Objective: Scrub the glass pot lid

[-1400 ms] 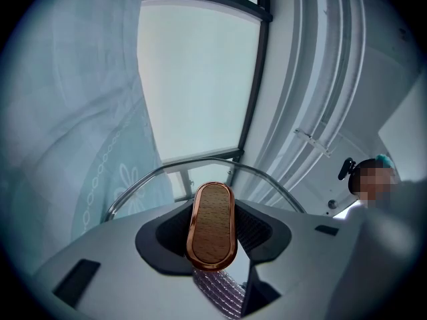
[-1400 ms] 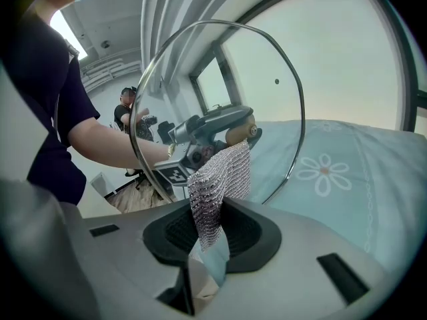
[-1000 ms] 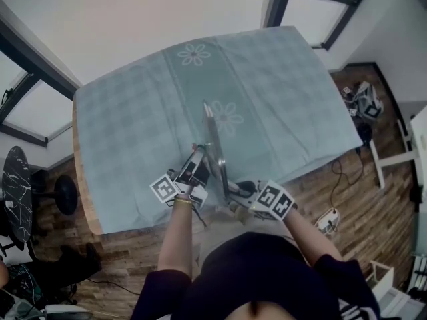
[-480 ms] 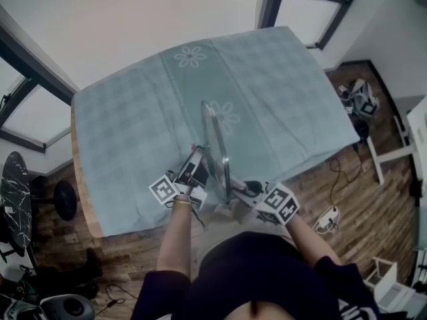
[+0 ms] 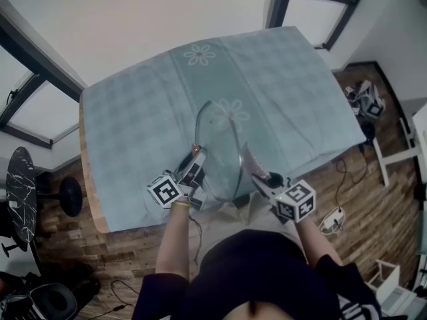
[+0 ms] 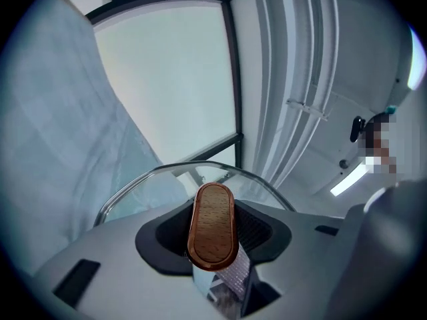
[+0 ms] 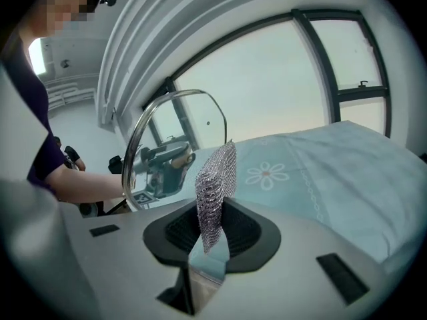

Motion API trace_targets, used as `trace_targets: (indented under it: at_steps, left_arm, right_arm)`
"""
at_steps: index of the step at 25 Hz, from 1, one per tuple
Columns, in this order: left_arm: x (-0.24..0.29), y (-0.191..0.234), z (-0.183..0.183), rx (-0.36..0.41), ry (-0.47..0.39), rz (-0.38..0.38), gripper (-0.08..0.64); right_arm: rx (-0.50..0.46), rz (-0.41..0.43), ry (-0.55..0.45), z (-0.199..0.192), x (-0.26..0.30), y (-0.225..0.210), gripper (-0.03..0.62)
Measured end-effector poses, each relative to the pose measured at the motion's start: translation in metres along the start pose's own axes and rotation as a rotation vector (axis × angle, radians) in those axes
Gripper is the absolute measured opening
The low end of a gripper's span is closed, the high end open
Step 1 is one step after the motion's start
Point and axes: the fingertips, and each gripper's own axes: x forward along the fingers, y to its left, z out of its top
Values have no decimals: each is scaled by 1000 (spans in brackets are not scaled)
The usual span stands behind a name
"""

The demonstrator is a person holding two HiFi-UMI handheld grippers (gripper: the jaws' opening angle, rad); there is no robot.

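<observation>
Glass pot lid (image 5: 217, 145): left claw (image 5: 195, 162) clamps its wooden knob (image 6: 212, 225); right claw (image 5: 257, 179) pinches a mesh scrubber (image 7: 215, 185).

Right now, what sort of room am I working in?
Probably a living or office room set up for recording, not a kitchen: a table under a pale blue flowered cloth, a plank wood floor and tall dark-framed windows. No sink shows.

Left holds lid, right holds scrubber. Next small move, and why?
Probably ease the right gripper toward the glass pot lid until the mesh scrubber touches it: the left gripper holds the lid up by its wooden handle, and the scrubber looks just off the glass.
</observation>
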Motion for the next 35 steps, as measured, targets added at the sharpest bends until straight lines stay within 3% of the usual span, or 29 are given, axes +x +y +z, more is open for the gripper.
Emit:
trace_targets:
  at_steps: [4, 14, 25, 35]
  left_arm:
    - [4, 7, -5, 115, 77, 76, 169]
    - [41, 20, -19, 245, 181, 193, 169]
    - [75, 47, -27, 403, 304, 349, 169]
    - [103, 77, -35, 485, 423, 470, 169]
  right_arm:
    - [36, -49, -27, 1, -6, -18, 80]
    - [71, -48, -17, -1, -11, -48, 80]
    - [112, -166, -69, 32, -15, -125, 80]
    - [132, -154, -69, 42, -8, -156, 80]
